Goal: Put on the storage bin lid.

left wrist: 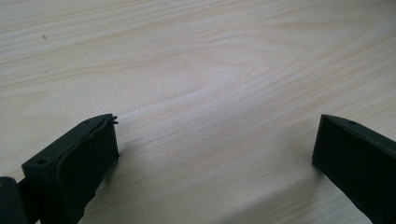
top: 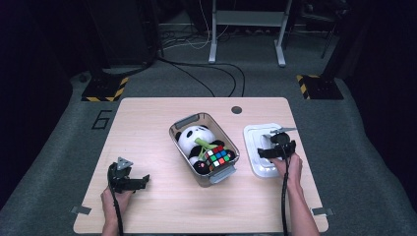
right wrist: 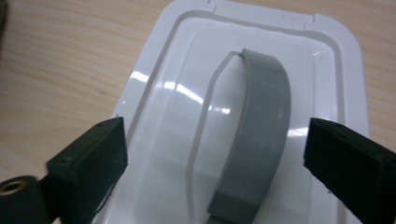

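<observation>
the white lid (right wrist: 243,116) lies directly beneath the open right gripper (right wrist: 215,154), its grey handle (right wrist: 257,140) between the jaws.

In the high view the right gripper (top: 277,146) and its hand cover the middle of the white lid (top: 255,135), so its grey handle is hidden there. In the right gripper view the handle (right wrist: 261,135) runs off the bottom edge, as does the lid. The panda toy (top: 196,140) lies partly under the colour cube (top: 219,157), its lower body perhaps hidden.
</observation>
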`<state>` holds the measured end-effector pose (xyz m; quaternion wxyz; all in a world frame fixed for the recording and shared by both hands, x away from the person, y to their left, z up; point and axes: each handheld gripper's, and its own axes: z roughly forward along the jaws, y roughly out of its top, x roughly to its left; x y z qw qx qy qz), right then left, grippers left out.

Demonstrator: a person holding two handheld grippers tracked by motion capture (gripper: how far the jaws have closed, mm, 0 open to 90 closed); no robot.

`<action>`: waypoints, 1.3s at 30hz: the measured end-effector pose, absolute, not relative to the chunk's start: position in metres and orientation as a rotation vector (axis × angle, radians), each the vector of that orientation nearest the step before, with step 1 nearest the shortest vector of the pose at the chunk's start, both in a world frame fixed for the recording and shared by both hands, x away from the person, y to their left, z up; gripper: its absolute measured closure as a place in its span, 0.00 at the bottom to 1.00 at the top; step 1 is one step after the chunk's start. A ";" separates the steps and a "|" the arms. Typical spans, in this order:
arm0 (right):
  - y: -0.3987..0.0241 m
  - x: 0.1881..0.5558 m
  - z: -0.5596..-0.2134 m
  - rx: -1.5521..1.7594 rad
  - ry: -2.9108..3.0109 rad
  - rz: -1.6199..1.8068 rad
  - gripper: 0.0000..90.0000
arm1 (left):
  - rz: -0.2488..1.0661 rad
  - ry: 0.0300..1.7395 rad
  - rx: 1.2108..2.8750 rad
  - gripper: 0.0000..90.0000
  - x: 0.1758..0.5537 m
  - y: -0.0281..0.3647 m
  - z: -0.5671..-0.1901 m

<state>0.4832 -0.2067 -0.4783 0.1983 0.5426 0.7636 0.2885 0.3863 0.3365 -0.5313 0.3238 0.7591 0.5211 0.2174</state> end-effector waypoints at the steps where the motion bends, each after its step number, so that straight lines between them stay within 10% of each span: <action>1: -0.208 0.485 -0.479 1.522 2.125 0.806 0.14 | 0.570 1.367 1.991 0.00 0.386 0.337 -0.531; 16: -0.215 0.504 -0.489 1.575 2.089 0.770 0.74 | 0.571 1.367 1.991 0.00 0.386 0.337 -0.531; 39: -0.200 0.495 -0.431 1.460 2.141 0.788 0.74 | 0.574 1.361 2.000 0.00 0.387 0.337 -0.531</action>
